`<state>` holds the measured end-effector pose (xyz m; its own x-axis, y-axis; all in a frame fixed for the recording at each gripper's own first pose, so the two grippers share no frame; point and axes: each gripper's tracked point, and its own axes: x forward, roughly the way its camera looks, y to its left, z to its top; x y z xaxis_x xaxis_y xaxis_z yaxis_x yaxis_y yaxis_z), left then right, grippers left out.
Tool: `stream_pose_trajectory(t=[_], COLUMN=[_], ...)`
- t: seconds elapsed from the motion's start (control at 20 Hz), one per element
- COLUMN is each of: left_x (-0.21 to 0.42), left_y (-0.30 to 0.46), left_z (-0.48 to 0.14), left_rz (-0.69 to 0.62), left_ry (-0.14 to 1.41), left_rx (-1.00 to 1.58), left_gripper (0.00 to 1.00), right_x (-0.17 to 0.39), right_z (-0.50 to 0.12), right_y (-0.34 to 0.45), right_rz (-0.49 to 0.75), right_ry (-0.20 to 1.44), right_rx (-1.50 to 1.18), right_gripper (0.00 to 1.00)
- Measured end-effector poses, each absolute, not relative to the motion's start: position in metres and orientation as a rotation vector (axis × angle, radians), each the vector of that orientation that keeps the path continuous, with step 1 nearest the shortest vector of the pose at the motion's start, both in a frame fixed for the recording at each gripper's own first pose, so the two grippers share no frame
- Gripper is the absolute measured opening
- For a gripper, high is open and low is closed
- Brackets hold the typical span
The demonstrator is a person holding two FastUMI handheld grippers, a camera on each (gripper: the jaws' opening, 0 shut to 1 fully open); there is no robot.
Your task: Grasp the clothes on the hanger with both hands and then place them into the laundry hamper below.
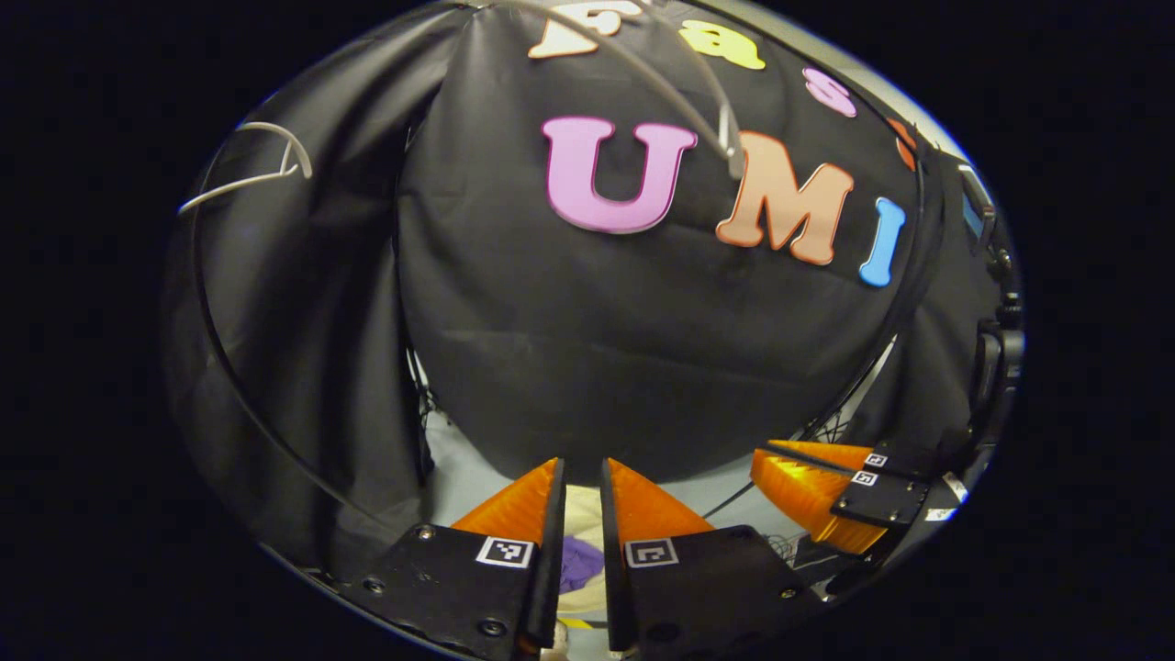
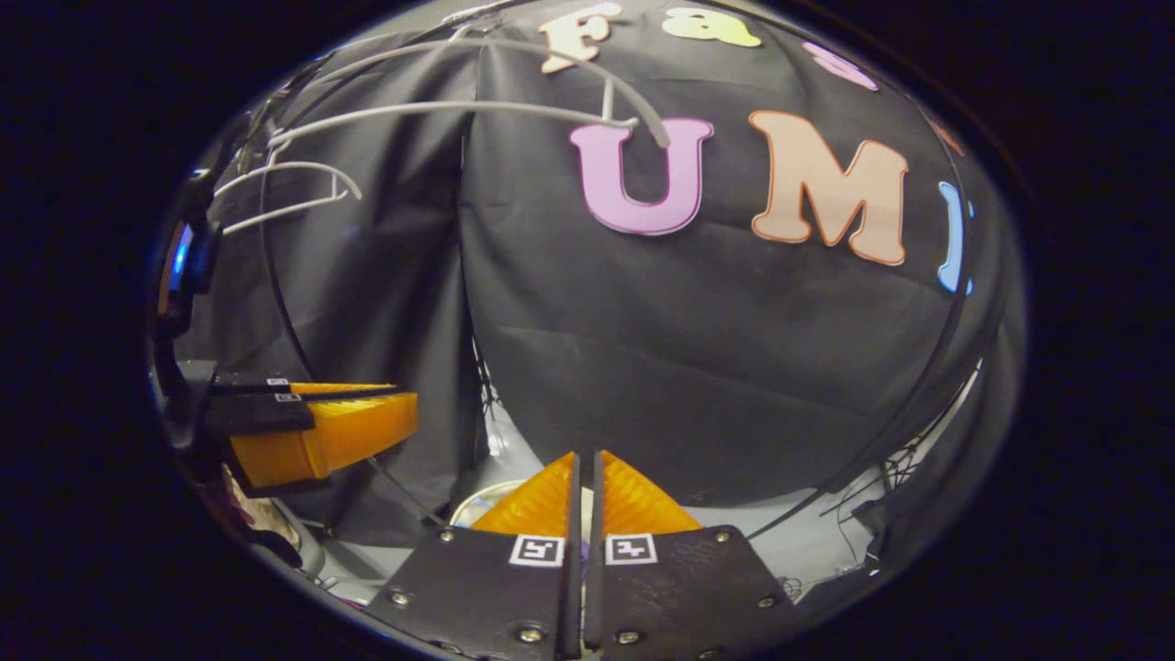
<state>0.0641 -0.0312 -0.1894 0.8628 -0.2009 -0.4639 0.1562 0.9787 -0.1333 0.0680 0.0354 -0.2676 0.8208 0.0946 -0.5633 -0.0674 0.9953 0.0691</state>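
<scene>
Left gripper view: pale clothes (image 1: 580,537) w/ purple patch between left hand-held gripper (image 1: 582,477) fingers, slightly parted; right hand-held gripper (image 2: 582,464) clenched.

Black cloth wall (image 1: 643,349) hangs in folds, dimly lit. Pale floor (image 1: 477,477) shows below cloth's lower edge. Thin dark cables (image 2: 900,464) trail on floor beside cloth.

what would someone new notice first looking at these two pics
First, the pair of wedge-shaped fingers low in each picture: the left gripper stands slightly parted over pale and purple cloth, and the right gripper is nearly closed with nothing between its fingers. Next, the bare white hangers hanging at upper left in the right gripper view, against the black cloth wall.
</scene>
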Motion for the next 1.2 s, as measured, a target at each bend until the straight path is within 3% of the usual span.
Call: stream_pose_trajectory(t=[0.6,0.65,0.75,0.8,0.85,0.9,1.0,1.05,1.2], left_x=[0.06,0.062,0.062,0.06,0.058,0.055,0.051,0.05,0.043], left_y=[-0.033,-0.034,-0.037,-0.039,-0.04,-0.041,-0.046,-0.047,-0.05], left_z=[-0.046,-0.037,-0.016,-0.006,0.002,0.009,0.023,0.028,0.039], left_rz=[-0.206,-0.201,-0.197,-0.197,-0.196,-0.198,-0.204,-0.205,-0.207], left_ry=[0.098,0.069,0.009,-0.014,-0.035,-0.051,-0.077,-0.086,-0.112], left_rx=[-0.038,-0.026,-0.005,0.004,0.011,0.014,0.01,0.009,0.009], left_gripper=[0.22,0.14,0.14,0.22,0.22,0.14,0.14,0.22,0.22], right_x=[0.083,0.082,0.08,0.079,0.078,0.075,0.072,0.07,0.062], right_z=[-0.114,-0.104,-0.084,-0.073,-0.064,-0.055,-0.037,-0.029,-0.01], right_y=[0.01,0.009,0.006,0.004,0.002,0.001,-0.002,-0.005,-0.01], right_rz=[0.022,0.018,0.011,0.005,0.0,-0.004,-0.014,-0.021,-0.041], right_ry=[0.269,0.248,0.207,0.184,0.165,0.146,0.11,0.094,0.055], right_rx=[0.086,0.091,0.09,0.084,0.08,0.076,0.074,0.072,0.061], right_gripper=[0.02,0.02,0.02,0.02,0.02,0.02,0.02,0.02,0.02])
